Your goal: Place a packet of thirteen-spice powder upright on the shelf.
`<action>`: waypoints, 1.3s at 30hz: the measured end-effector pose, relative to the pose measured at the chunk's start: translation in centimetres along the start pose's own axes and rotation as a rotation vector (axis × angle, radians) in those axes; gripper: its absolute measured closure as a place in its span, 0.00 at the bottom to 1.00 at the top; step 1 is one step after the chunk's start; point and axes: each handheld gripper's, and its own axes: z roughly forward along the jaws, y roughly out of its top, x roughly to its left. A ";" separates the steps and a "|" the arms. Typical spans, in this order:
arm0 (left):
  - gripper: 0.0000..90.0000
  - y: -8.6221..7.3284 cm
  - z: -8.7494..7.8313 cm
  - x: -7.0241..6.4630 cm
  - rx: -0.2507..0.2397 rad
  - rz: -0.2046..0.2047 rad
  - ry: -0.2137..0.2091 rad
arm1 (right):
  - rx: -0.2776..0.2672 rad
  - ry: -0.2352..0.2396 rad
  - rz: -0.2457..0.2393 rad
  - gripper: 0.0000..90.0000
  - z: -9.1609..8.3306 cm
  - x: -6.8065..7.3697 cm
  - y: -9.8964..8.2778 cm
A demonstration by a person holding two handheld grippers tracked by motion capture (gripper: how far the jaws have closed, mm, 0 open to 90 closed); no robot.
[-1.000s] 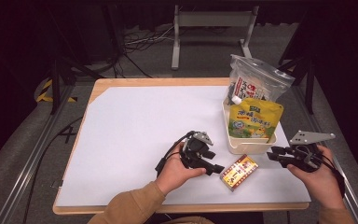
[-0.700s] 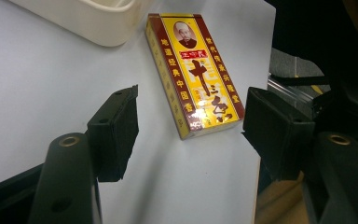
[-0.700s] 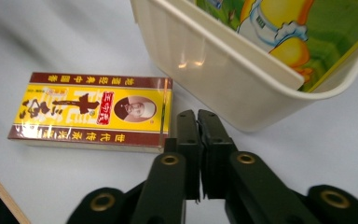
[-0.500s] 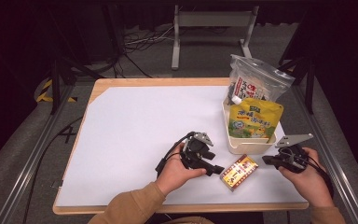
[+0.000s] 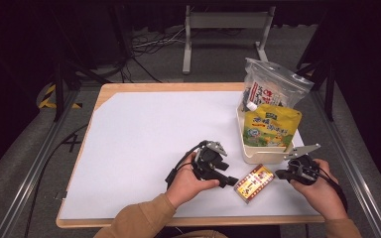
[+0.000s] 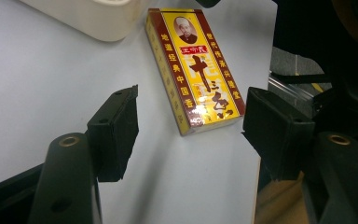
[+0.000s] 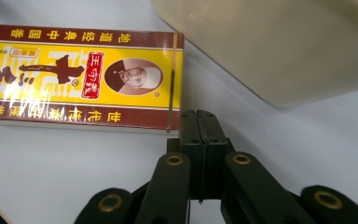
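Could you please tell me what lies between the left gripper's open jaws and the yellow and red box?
Only bare white table. In the left gripper view, the left gripper points its open jaws at the yellow and red box, with nothing between.

Dark room; grey floor (image 5: 25, 163), loose cables (image 5: 146, 44), metal stand (image 5: 225, 20) behind table (image 5: 129, 89).

cream tray (image 5: 265, 156) holding two pouches
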 end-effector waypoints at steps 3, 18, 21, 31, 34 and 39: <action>0.40 0.0 0.0 -0.1 0.000 -0.002 -0.001 | 0.006 0.011 -0.004 1.00 0.1 0.2 0.1; 0.39 -0.1 0.5 -0.1 0.022 -0.005 -0.001 | 0.017 0.044 -0.023 1.00 0.0 1.1 0.5; 0.39 -0.1 0.4 -0.1 0.017 -0.002 0.001 | 0.006 0.006 0.000 1.00 -0.3 0.5 0.2; 0.39 -0.1 0.4 -0.1 0.018 -0.006 0.000 | 0.051 0.025 0.025 1.00 1.0 0.4 0.2; 0.39 -0.2 0.5 -0.1 0.023 -0.008 -0.001 | 0.065 0.051 0.014 1.00 1.4 1.0 0.5; 0.37 -0.3 0.6 -0.2 0.035 -0.012 0.000 | 0.078 0.101 -0.006 1.00 2.0 2.1 0.9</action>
